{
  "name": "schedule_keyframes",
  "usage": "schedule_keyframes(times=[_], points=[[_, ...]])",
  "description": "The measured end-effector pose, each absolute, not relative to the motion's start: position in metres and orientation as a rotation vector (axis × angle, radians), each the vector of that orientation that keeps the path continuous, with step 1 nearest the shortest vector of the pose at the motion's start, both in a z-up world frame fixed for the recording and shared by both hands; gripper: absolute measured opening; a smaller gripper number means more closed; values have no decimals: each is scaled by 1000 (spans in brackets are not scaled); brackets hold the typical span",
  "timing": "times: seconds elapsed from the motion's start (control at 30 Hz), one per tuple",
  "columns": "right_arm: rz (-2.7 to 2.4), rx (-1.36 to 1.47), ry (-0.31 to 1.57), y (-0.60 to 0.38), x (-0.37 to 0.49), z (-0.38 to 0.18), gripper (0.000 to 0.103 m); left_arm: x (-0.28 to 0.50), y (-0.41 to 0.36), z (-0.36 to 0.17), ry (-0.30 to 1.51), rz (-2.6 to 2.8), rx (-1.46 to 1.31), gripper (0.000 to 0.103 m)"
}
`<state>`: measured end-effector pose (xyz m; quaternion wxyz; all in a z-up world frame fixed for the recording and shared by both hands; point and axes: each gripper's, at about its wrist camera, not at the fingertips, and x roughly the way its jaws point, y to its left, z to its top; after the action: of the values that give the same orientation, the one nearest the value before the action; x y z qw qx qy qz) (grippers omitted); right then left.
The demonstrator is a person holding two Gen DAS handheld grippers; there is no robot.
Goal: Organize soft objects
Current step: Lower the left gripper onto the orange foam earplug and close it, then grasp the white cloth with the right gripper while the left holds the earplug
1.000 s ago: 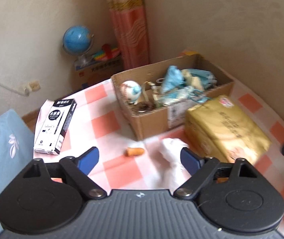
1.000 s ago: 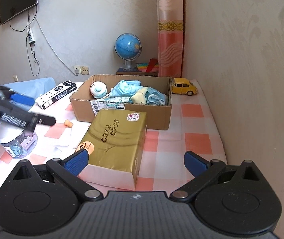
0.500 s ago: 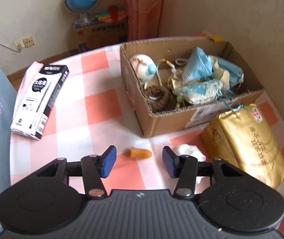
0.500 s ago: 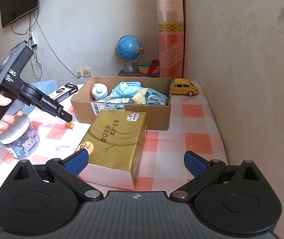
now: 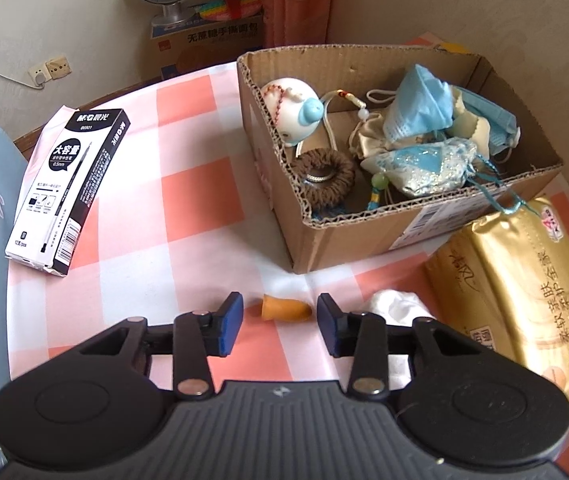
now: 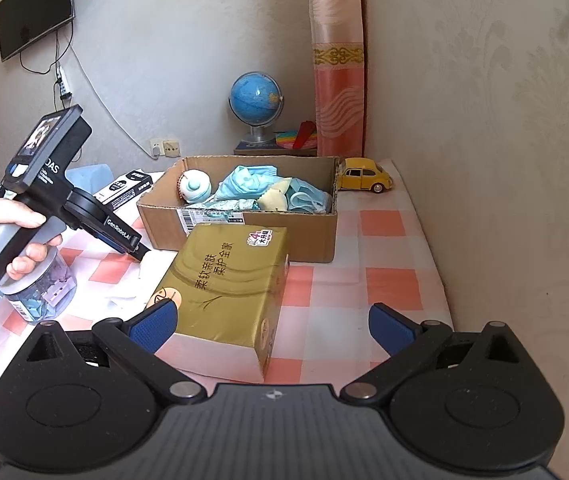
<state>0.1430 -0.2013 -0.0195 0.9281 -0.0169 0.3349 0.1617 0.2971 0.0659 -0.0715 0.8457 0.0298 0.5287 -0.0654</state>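
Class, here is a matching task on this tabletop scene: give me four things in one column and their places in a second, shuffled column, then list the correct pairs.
Things:
1. small orange rubber finger cot
2. brown knitted hair scrunchie
3. yellow toy car
4. black-and-white pen box

Places:
A. on the table behind the brown cardboard box, near the wall
B. lying on the checked tablecloth to the left of the cardboard box
C. between the fingers of the left gripper, on the cloth
D. inside the cardboard box

Pairs: 1-C, 2-D, 3-A, 4-B
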Motion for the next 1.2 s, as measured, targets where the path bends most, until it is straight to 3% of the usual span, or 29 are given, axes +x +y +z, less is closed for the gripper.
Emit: schedule_keyframes(times=[0.23,0.4,1.0,1.1,1.2], points=[[332,-41,686,-201,143,-19,103,299,65,-75,1115,-137,61,36],[332,-51,682,-199,143,-17,103,298,63,-75,1109,-152,63,27],[565,-308,705,-112,162,-5,103,282,82,-60,1079,-184,100,25],[619,-386,725,-87,172,-10,98,277,87,-59,1076,-185,101,25],[659,-453,753,-65,183,-16,86,275,91,-58,1072,-186,106,25]])
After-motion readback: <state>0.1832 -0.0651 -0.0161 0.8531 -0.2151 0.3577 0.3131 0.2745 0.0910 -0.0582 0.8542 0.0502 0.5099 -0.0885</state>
